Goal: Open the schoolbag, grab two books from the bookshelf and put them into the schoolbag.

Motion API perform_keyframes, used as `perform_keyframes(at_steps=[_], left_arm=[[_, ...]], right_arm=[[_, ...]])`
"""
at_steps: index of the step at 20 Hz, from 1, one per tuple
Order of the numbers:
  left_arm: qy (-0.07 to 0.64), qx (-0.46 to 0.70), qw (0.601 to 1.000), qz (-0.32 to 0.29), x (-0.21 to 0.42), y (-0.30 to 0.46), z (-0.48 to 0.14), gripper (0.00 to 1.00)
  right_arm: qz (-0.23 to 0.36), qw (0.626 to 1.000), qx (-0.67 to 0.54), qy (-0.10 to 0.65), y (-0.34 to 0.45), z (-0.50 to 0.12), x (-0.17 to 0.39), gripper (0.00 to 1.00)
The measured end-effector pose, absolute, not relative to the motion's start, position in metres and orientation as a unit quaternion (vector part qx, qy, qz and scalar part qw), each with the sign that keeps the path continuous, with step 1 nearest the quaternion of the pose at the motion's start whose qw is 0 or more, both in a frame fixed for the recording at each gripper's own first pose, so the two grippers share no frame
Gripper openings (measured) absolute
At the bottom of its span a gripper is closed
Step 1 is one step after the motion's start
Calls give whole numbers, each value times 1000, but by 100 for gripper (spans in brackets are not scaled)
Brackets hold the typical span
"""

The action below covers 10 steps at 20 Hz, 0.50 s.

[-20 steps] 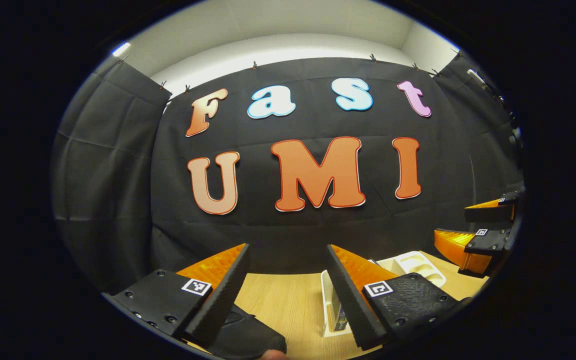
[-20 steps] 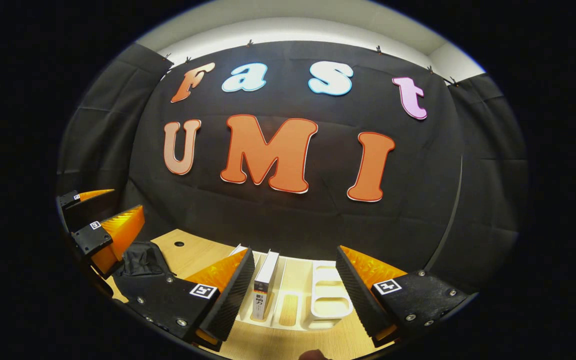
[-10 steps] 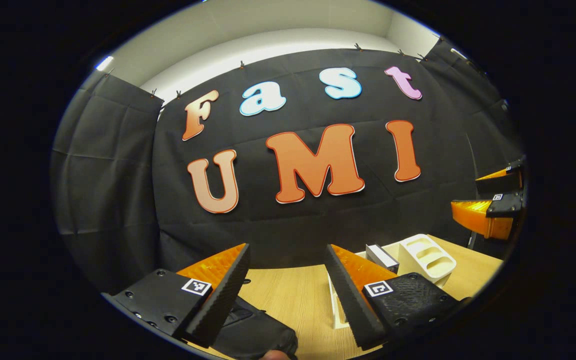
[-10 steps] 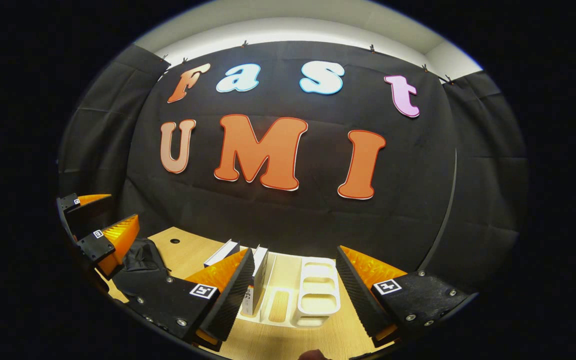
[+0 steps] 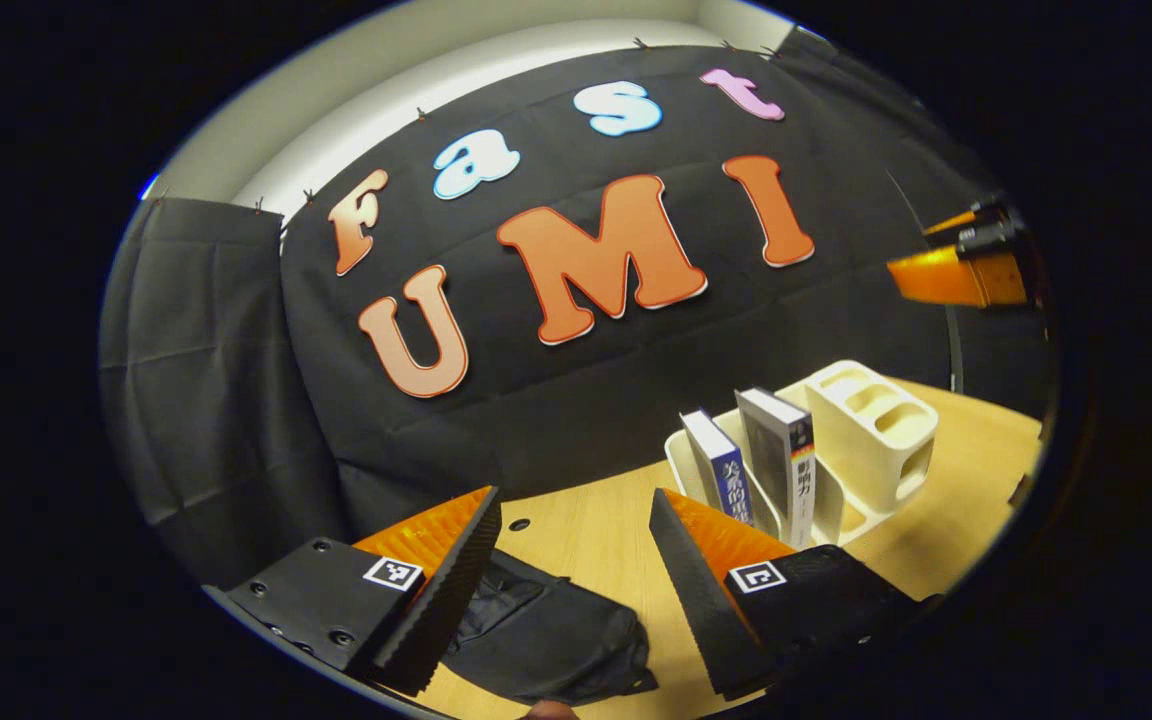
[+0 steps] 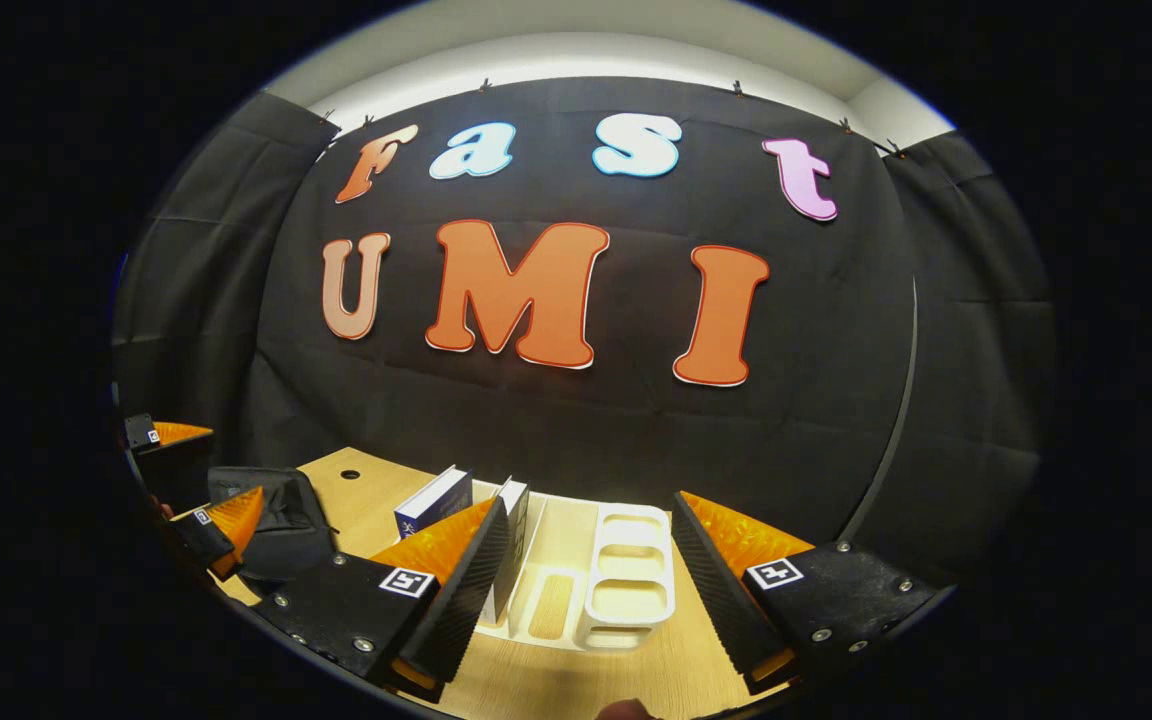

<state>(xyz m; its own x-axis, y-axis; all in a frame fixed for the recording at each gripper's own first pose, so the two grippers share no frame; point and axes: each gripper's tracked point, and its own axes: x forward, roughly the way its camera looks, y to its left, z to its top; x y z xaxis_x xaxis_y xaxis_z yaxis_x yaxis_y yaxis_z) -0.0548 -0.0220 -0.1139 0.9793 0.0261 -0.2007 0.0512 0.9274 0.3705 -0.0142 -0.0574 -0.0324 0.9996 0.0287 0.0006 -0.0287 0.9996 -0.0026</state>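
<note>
The black schoolbag (image 5: 546,630) lies slumped on the wooden table (image 5: 586,530), just below and ahead of my open left gripper (image 5: 574,500), which holds nothing. To the right, a white bookshelf (image 5: 871,420) holds a blue book (image 5: 726,470) and a dark book (image 5: 786,450), both upright. My right gripper (image 6: 588,505) is open and empty above the near side of the bookshelf (image 6: 626,570). Its left finger hides part of the two books (image 6: 431,500). The schoolbag (image 6: 281,520) lies at the left, beside the left gripper (image 6: 201,470). The right gripper (image 5: 956,270) hangs at the far right edge.
The booth's black cloth wall stands close behind the table. A small round hole (image 5: 519,523) sits in the tabletop between bag and shelf. Bare wood (image 6: 366,495) lies between the bag and the shelf.
My left gripper has tilted down and rolled, bringing the schoolbag and both books further into view. The right gripper has crept slightly forward over the shelf. Both stay open.
</note>
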Motion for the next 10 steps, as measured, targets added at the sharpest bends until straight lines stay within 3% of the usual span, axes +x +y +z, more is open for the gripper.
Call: perform_keyframes(at_steps=[3, 10], left_arm=[[116, 226, 967, -2, -61, -14, -133, 100], [156, 340, 927, -12, -79, 3, -206, 98]], right_arm=[[8, 1000, -1, 0, -66, -36, -9, 98], [-12, 1000, -6, 16, -85, -58, 0, 98]])
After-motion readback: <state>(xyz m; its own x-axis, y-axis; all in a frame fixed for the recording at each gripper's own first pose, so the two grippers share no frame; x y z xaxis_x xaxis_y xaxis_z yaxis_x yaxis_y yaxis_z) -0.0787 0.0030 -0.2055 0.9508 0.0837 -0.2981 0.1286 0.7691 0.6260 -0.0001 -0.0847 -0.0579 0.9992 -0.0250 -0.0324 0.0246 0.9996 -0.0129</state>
